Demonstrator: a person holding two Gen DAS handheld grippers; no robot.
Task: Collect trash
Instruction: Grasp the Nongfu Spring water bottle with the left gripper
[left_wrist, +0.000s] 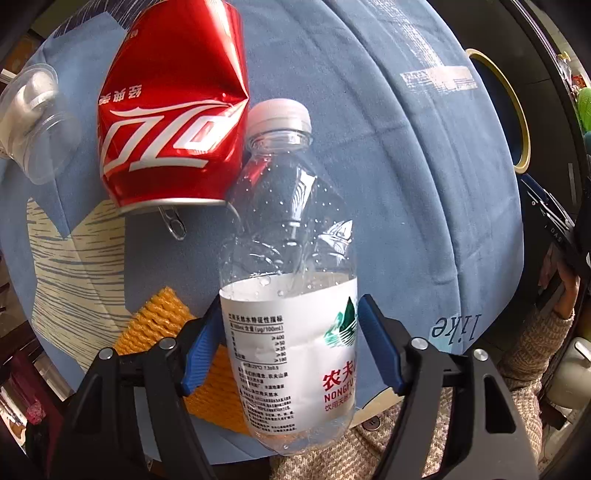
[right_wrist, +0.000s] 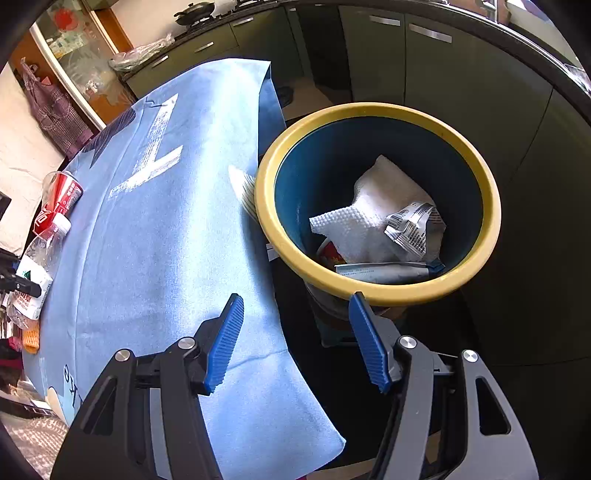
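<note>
I have the left gripper (left_wrist: 290, 349) set around the labelled waist of the water bottle (left_wrist: 291, 280), which lies on the blue cloth (left_wrist: 388, 166) with its white cap (left_wrist: 279, 114) pointing away from me. The blue pads sit right at the label on both sides; from this angle I cannot tell whether they are actually pressing on it.

The bottle looks nearly empty, clear and thin-walled, already dented at the shoulder, so I judge it light, springy and a bit slick on the wrap. The waist under the label seems the best hold; the crumpled shoulder would likely buckle.

Its label reads "NONGFU" in red with Chinese characters and a green mountain mark. Touching its shoulder lies a crushed red can (left_wrist: 173, 110) with the Chinese Coca-Cola script. A clear plastic cup (left_wrist: 37, 118) and an orange foam net (left_wrist: 155, 325) lie nearby, and the cloth reads "like".

The right gripper (right_wrist: 295, 341) hangs partly open and empty near the yellow-rimmed bin (right_wrist: 369, 288), which already holds paper and wrappers.
</note>
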